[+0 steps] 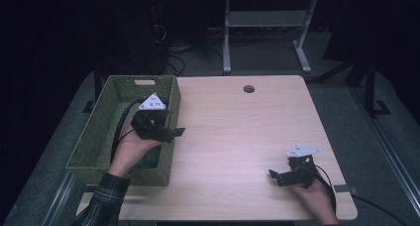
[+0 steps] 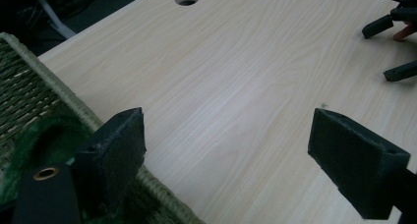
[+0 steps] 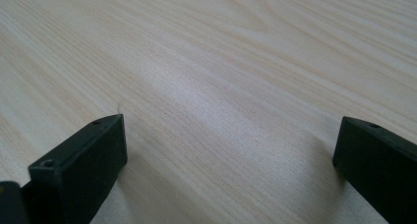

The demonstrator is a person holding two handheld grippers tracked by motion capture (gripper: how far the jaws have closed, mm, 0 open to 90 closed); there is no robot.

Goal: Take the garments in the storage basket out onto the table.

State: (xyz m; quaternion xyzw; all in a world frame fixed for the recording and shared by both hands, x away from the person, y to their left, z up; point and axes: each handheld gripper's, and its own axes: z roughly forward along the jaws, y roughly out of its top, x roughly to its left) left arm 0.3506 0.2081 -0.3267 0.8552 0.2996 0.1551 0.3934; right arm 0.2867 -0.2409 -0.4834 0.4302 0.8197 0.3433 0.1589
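Left gripper (image 1: 171, 132) sits at frame left over the right rim of the green woven basket (image 1: 94, 137), jaws wide, empty. Something green (image 2: 44, 135) lies inside, by that rim. Right gripper (image 1: 278, 175) at lower right near the tabletop (image 1: 237, 132) front edge, jaws wide, empty; bare wood between them.

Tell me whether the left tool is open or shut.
Open. The left tool has its two black jaws spread wide apart over the basket rim, with bare table between them.

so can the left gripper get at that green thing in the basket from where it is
Probably yes: the left gripper hangs open at the basket rim, the green thing lies just inside, nothing covers it. It would need turning back down.
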